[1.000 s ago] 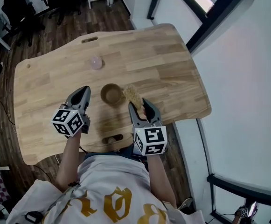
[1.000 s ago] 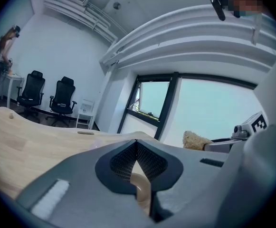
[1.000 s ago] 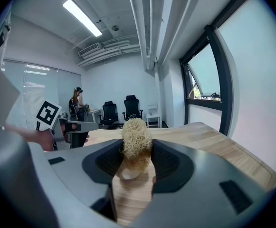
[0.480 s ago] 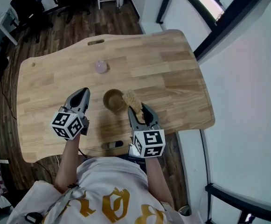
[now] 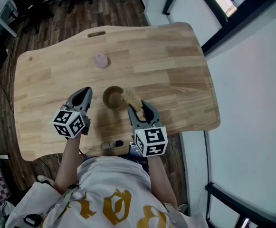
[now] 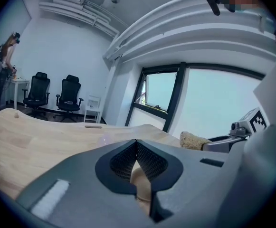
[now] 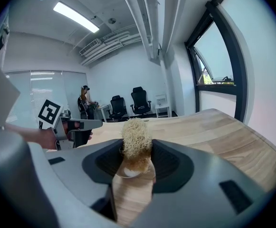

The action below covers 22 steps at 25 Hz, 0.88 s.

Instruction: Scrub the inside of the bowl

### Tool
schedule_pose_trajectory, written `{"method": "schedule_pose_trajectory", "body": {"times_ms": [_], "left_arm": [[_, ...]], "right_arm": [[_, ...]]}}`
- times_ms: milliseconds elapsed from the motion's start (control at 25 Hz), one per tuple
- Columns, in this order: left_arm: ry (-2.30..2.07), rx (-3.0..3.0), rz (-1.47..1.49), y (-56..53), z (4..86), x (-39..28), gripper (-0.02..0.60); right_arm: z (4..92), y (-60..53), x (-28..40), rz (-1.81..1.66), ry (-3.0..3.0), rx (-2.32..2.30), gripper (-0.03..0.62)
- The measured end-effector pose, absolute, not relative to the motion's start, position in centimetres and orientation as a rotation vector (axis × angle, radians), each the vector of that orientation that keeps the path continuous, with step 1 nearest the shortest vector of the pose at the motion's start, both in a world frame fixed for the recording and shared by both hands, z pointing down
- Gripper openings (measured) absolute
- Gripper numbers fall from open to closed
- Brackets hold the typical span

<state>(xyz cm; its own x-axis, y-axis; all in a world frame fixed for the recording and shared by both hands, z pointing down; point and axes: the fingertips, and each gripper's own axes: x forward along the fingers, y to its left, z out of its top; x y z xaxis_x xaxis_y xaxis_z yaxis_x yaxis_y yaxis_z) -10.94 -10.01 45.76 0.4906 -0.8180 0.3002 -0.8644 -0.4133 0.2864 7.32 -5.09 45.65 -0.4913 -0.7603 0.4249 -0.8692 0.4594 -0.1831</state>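
Observation:
A small brown bowl (image 5: 113,97) stands upright on the wooden table (image 5: 176,61), near its front edge. My right gripper (image 5: 140,109) is shut on a tan fibrous scrubber (image 5: 132,99), whose far end reaches the bowl's right rim. In the right gripper view the scrubber (image 7: 137,141) stands up between the jaws of the gripper (image 7: 137,161), with the bowl's rim (image 7: 127,172) just below it. My left gripper (image 5: 86,94) hovers just left of the bowl, shut and holding nothing. The left gripper view shows the gripper (image 6: 137,144) with its jaws pressed together and the scrubber (image 6: 193,140) off to the right.
A small pink object (image 5: 101,60) lies farther back on the table. A slot (image 5: 96,33) is cut near the far edge. A dark object (image 5: 112,145) sits at the front edge. Office chairs (image 6: 52,96) and a person (image 7: 85,101) stand beyond the table.
My right gripper has carried the scrubber slightly closer to the bowl's right rim. The left gripper has stayed beside the bowl, still shut.

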Motion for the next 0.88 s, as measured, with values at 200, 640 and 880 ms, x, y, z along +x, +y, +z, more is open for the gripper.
{"method": "schedule_pose_trajectory", "body": {"times_ms": [200,640,880], "left_arm": [[-1.340,2.292,0.283,-10.0,49.4,-10.4,0.003],[-1.205,2.188,0.394,-9.6,55.7,-9.4,0.026],[-1.131,2.147,0.382,-10.2,57.4,-8.5,0.080]], "right_arm": [[47.7,-5.6,7.2,0.583,-2.400,1.351,0.172],[52.2,-6.5,5.8,0.633,-2.351,1.217,0.173],[53.7,-7.5,5.0,0.639,-2.324,1.175,0.172]]}}
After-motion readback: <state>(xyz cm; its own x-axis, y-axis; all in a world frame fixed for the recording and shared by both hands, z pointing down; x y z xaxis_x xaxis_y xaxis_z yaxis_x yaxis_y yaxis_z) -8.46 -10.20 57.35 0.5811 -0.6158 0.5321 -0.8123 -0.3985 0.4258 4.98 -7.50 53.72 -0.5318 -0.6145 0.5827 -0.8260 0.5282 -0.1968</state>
